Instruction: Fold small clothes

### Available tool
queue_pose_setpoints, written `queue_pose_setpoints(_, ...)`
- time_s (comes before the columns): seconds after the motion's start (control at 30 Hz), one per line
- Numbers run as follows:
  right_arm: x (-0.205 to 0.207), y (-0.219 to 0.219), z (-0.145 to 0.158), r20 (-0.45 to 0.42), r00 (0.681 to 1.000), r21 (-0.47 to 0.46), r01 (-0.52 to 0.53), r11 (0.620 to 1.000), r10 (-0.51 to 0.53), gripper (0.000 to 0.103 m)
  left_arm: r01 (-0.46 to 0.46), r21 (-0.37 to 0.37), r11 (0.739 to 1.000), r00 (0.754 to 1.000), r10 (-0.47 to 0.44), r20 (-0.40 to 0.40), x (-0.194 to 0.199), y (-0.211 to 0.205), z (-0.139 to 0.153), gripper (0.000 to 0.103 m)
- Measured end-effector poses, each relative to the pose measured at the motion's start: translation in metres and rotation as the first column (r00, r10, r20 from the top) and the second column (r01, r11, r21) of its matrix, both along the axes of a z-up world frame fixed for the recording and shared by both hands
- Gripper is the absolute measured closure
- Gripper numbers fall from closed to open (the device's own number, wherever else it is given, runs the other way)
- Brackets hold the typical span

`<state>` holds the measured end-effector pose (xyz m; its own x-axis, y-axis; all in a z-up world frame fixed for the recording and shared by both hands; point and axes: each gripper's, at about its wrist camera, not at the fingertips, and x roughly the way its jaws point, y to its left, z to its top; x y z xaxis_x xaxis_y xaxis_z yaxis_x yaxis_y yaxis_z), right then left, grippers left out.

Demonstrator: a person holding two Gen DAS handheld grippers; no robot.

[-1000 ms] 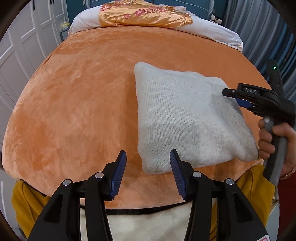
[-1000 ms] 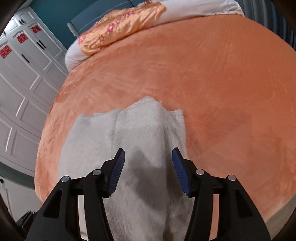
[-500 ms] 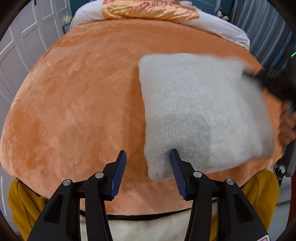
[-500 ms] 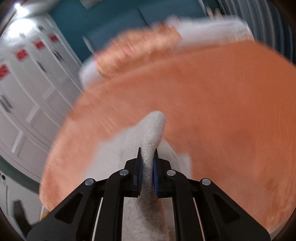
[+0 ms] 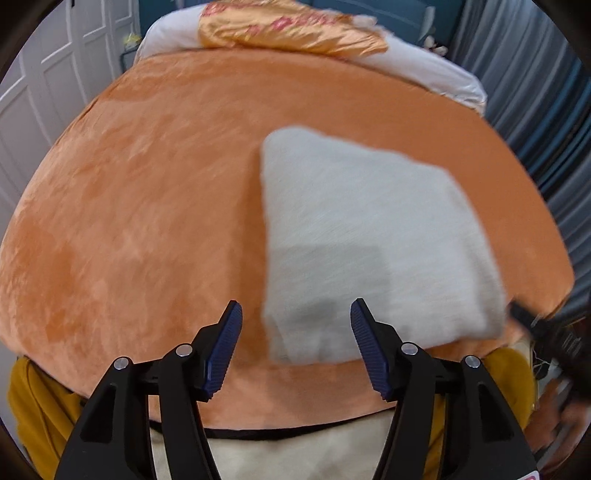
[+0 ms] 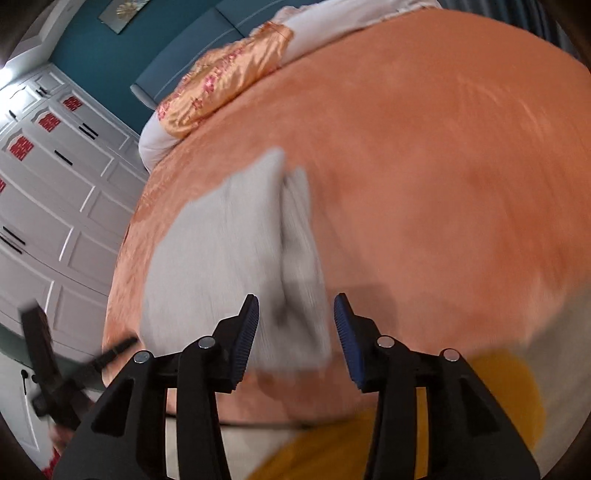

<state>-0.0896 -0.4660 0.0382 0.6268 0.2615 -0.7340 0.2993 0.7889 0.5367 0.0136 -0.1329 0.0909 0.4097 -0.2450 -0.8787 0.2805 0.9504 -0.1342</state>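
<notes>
A folded light grey knit garment [image 5: 369, 236] lies on the orange plush bedspread [image 5: 147, 206], near its front edge. My left gripper [image 5: 295, 332] hovers over the garment's near left corner, jaws opening, nothing pressed between the pads. In the right wrist view the same garment [image 6: 229, 258] shows a doubled fold along its right side. My right gripper [image 6: 295, 332] sits just above its near end, jaws opening and off the cloth. The right gripper appears blurred at the far right of the left wrist view [image 5: 546, 332].
A gold floral cover [image 5: 291, 29] and white bedding [image 5: 424, 66] lie at the head of the bed. White wardrobe doors [image 6: 48, 206] stand on the left, curtains [image 5: 546, 110] on the right. A person's yellow sleeve [image 5: 40, 406] and cream top [image 5: 295, 454] are at the near edge.
The right gripper pinched the garment's right edge, pulled it toward the near edge, then let go and opened. The left gripper's jaws widened. The garment now lies narrower, closer to the front.
</notes>
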Motion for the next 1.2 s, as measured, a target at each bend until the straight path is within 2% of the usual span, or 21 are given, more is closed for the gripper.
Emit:
queue_pose_setpoints(0.1, -0.007, 0.015, -0.008, -0.001, 1.0, 0.025, -0.031, 0.999, 0.031, 0.055, 0.034, 0.03, 0.999, 0.999, -0.035, 0.012, 0.001, -0.018, -0.003, 0.043)
queue_pose_setpoints(0.17, 0.003, 0.026, -0.012, -0.009, 0.999, -0.017, -0.041, 0.999, 0.041, 0.055, 0.031, 0.084, 0.996, 0.999, -0.032, 0.005, 0.005, -0.026, -0.016, 0.043)
queue_pose_setpoints(0.2, 0.011, 0.029, -0.013, -0.008, 0.999, -0.036, -0.053, 0.998, 0.052, 0.064, 0.023, 0.113, 0.993, 1.0, -0.022, -0.007, 0.007, -0.026, -0.024, 0.043)
queue_pose_setpoints(0.23, 0.02, 0.032, -0.011, -0.009, 0.998, -0.048, -0.065, 0.997, 0.064, 0.091, 0.015, 0.12, 0.993, 1.0, -0.012, -0.025, 0.01, -0.023, -0.03, 0.044)
queue_pose_setpoints(0.27, 0.028, 0.035, -0.005, 0.0, 0.995, -0.037, -0.102, 0.994, 0.102, 0.094, 0.0, 0.121, 0.993, 0.999, 0.005, -0.036, 0.012, -0.02, -0.033, 0.045)
queue_pose_setpoints(0.4, 0.024, 0.047, 0.054, 0.203, 0.963, -0.053, -0.17, 0.984, 0.178, 0.095, -0.017, 0.195, 0.981, 1.0, 0.019, -0.011, 0.008, -0.015, -0.037, 0.048)
queue_pose_setpoints(0.43, 0.024, 0.047, 0.058, 0.22, 0.959, -0.042, -0.176, 0.983, 0.181, 0.095, -0.024, 0.207, 0.978, 1.0, 0.026, -0.01, 0.008, -0.014, -0.038, 0.048)
queue_pose_setpoints(0.5, 0.03, 0.042, 0.035, 0.145, 0.976, -0.007, -0.162, 0.987, 0.162, 0.095, -0.036, 0.219, 0.975, 0.999, 0.04, -0.012, 0.008, -0.014, -0.041, 0.048)
queue_pose_setpoints(0.53, 0.038, 0.038, 0.005, 0.026, 0.989, -0.009, -0.143, 0.99, 0.144, 0.095, -0.036, 0.221, 0.975, 0.999, 0.04, -0.015, 0.008, -0.016, -0.042, 0.047)
queue_pose_setpoints(0.6, 0.043, 0.029, -0.045, -0.162, 0.979, 0.045, -0.118, 0.992, 0.123, 0.096, -0.02, 0.231, 0.973, 0.999, 0.026, -0.023, 0.006, -0.02, -0.044, 0.047)
queue_pose_setpoints(0.63, 0.038, 0.025, -0.052, -0.153, 0.983, 0.112, -0.088, 0.99, 0.105, 0.095, -0.019, 0.245, 0.969, 1.0, 0.021, -0.006, 0.003, -0.021, -0.043, 0.047)
queue_pose_setpoints(0.67, 0.034, 0.024, -0.043, -0.126, 0.987, 0.117, -0.08, 0.99, 0.095, 0.093, -0.015, 0.25, 0.968, 1.0, 0.015, -0.001, 0.003, -0.019, -0.043, 0.047)
queue_pose_setpoints(0.8, 0.03, 0.033, 0.0, -0.069, 0.995, -0.009, -0.076, 0.997, 0.075, 0.087, -0.024, 0.231, 0.973, 1.0, 0.026, -0.006, 0.003, -0.015, -0.044, 0.046)
queue_pose_setpoints(0.83, 0.032, 0.035, 0.011, -0.042, 0.996, -0.034, -0.074, 0.997, 0.073, 0.079, -0.026, 0.226, 0.974, 1.0, 0.029, -0.01, 0.003, -0.015, -0.044, 0.046)
queue_pose_setpoints(0.87, 0.036, 0.037, 0.02, -0.02, 0.997, -0.064, -0.069, 0.996, 0.068, 0.059, -0.027, 0.224, 0.974, 0.999, 0.031, -0.01, 0.004, -0.014, -0.044, 0.046)
queue_pose_setpoints(0.9, 0.041, 0.04, 0.027, -0.006, 0.998, -0.094, -0.065, 0.993, 0.065, 0.051, -0.029, 0.223, 0.974, 0.999, 0.032, -0.011, 0.004, -0.014, -0.044, 0.046)
queue_pose_setpoints(1.0, 0.071, 0.043, 0.022, -0.019, 0.996, -0.158, -0.09, 0.983, 0.088, 0.049, -0.03, 0.218, 0.975, 0.999, 0.034, -0.014, 0.004, -0.015, -0.042, 0.046)
queue_pose_setpoints(1.03, 0.081, 0.042, 0.013, -0.041, 0.994, -0.15, -0.105, 0.983, 0.1, 0.053, -0.03, 0.216, 0.976, 0.999, 0.034, -0.016, 0.005, -0.014, -0.042, 0.046)
queue_pose_setpoints(1.1, 0.1, 0.045, -0.005, -0.088, 0.987, -0.134, -0.144, 0.98, 0.133, 0.072, -0.031, 0.21, 0.977, 0.999, 0.036, -0.021, 0.007, -0.013, -0.041, 0.046)
queue_pose_setpoints(1.13, 0.111, 0.053, -0.009, -0.104, 0.984, -0.142, -0.162, 0.977, 0.148, 0.089, -0.031, 0.21, 0.977, 0.999, 0.036, -0.019, 0.007, -0.013, -0.039, 0.046)
queue_pose_setpoints(1.2, 0.114, 0.062, 0.015, -0.031, 0.986, -0.175, -0.169, 0.97, 0.166, 0.092, -0.032, 0.213, 0.977, 0.999, 0.036, -0.017, 0.008, -0.012, -0.038, 0.046)
